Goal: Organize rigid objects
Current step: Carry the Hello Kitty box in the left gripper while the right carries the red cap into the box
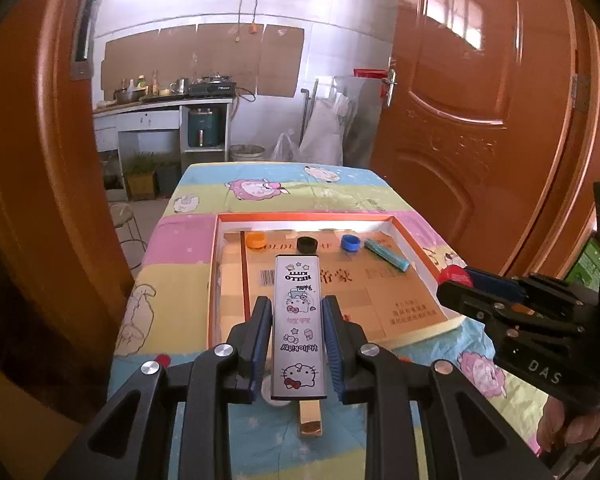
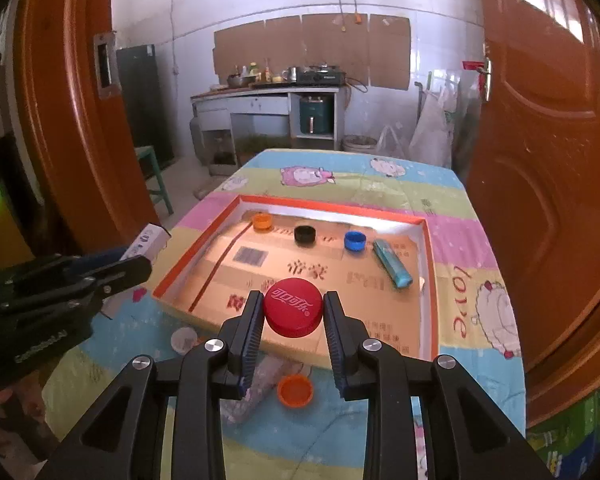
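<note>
Carrying step: my left gripper (image 1: 297, 334) clamps the tin (image 1: 298, 326) at lower centre, my right gripper (image 2: 293, 314) pinches the red cap (image 2: 293, 307); next I lower both into the tray (image 2: 430, 264) at mid-frame, beside the lighter (image 2: 392, 263)

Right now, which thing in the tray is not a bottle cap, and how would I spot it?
Find the orange-rimmed tray on the cartoon cloth. Along its far side sit an orange cap, a black cap and a blue cap. Just right of the blue cap lies the lighter: long, teal and flat on its side, the only thing there that is not round.
</note>
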